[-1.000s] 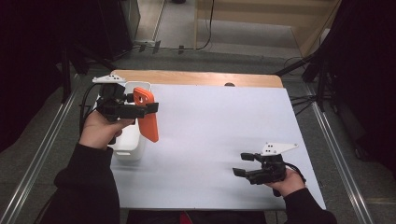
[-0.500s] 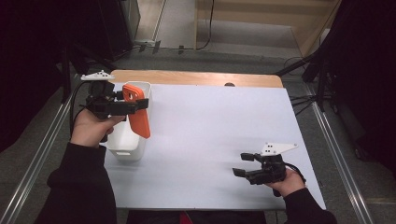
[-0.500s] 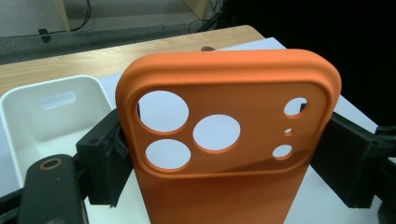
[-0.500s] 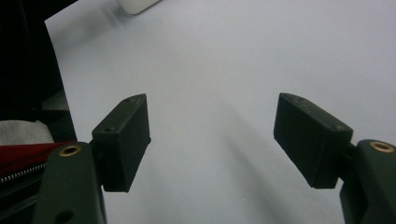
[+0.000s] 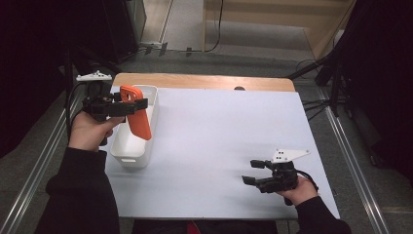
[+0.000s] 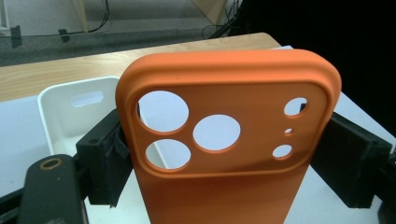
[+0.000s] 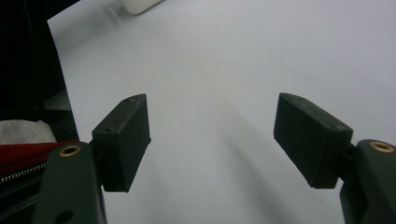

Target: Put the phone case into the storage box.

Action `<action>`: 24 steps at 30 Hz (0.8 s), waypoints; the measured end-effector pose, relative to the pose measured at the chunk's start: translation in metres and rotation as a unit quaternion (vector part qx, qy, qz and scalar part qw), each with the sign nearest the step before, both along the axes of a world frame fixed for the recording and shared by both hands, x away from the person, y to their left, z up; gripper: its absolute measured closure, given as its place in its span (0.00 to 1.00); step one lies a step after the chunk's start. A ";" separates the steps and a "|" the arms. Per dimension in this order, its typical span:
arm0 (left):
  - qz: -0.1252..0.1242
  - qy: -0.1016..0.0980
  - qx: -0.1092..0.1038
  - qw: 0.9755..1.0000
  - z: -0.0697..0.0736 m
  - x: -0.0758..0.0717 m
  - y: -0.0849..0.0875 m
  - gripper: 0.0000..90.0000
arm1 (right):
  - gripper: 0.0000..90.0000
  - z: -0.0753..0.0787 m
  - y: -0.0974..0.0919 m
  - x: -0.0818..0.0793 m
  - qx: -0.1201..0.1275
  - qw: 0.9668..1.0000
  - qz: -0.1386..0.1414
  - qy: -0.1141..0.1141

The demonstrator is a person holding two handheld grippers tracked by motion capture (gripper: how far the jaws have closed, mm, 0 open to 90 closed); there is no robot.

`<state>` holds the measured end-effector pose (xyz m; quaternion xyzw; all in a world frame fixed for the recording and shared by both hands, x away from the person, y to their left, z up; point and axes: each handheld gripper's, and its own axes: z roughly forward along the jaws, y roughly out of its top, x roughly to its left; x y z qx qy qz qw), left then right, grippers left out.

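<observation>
Orange silicone phone case [image 5: 137, 118] hung clamped in the left tongs [image 5: 127, 106] above a white plastic bin [image 5: 130, 146] at frame left; right tongs [image 5: 254, 171] gaped empty.

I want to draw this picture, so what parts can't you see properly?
- Bottom of the orange phone case: cut off by the lower edge of the left gripper view.
- Floor of the white bin: partly hidden behind the case in the high view.
- Far end of the bin: cut off at the top edge of the right gripper view, and blurred.
- Room's sides: too dark.
</observation>
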<state>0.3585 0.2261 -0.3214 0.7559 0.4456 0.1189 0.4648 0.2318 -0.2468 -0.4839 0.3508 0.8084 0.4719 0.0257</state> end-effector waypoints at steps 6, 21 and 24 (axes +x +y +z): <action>0.007 -0.005 0.008 1.000 0.003 0.011 -0.004 0.18 | 0.29 0.000 0.001 0.000 0.002 1.000 0.004 0.000; 0.026 0.000 0.019 0.999 0.011 0.049 -0.007 0.18 | 0.29 0.000 0.003 0.001 0.005 1.000 0.010 -0.003; 0.030 -0.001 0.029 0.999 0.014 0.056 -0.008 0.18 | 0.29 -0.001 0.004 0.000 0.005 1.000 0.011 -0.003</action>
